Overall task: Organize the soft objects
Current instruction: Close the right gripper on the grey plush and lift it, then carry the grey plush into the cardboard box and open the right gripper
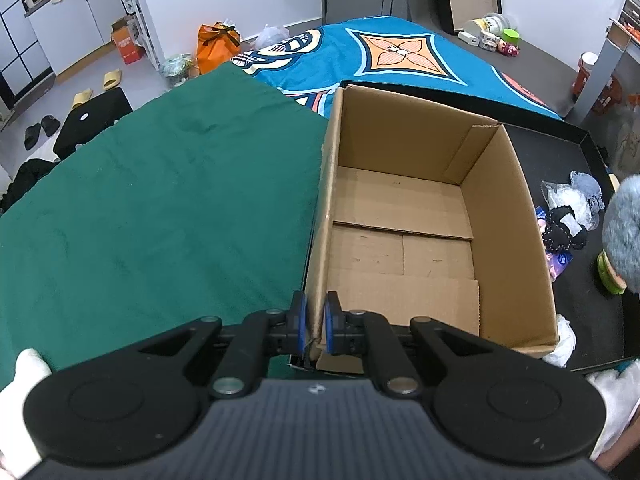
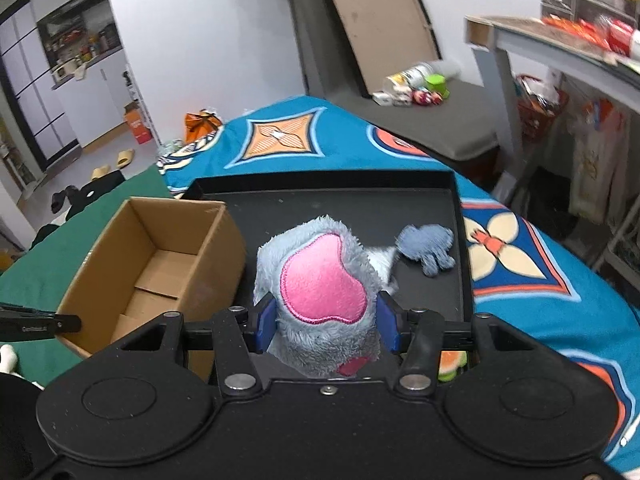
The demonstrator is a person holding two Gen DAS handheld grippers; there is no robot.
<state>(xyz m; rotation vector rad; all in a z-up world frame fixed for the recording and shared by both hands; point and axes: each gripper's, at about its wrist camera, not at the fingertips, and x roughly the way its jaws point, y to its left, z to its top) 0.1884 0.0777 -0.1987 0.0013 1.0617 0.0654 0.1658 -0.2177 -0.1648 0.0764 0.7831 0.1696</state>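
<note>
fluffy grey plush toy with a pink embroidered patch sits pinched between the 2 blue pads of the right gripper, whose jaws press into its fur from both sides; the toy hangs above the shallow black tray, clear of its floor. beyond the right jaws, and a little to their right, a small blue-grey plush piece lies on the tray floor, joined to the held toy by a pale strip. a slice-shaped orange and green soft thing peeks out just below the right-hand pad.

left of the right jaws stands the open brown cardboard box, holding nothing but its own folded bottom flaps. the left gripper has its jaws pressed together on the box's near left wall, 1 blue pad outside and 1 inside, at the near corner. left of those jaws spreads the dark green cloth; ahead of them lies the blue patterned blanket. right of the left jaws, past the box, a small heap of soft things rests on the tray: a black knitted piece, crinkled clear wrapping and a pink and purple item. the grey plush shows at that view's right edge. white-gloved hands grip the left gripper's body.
</note>
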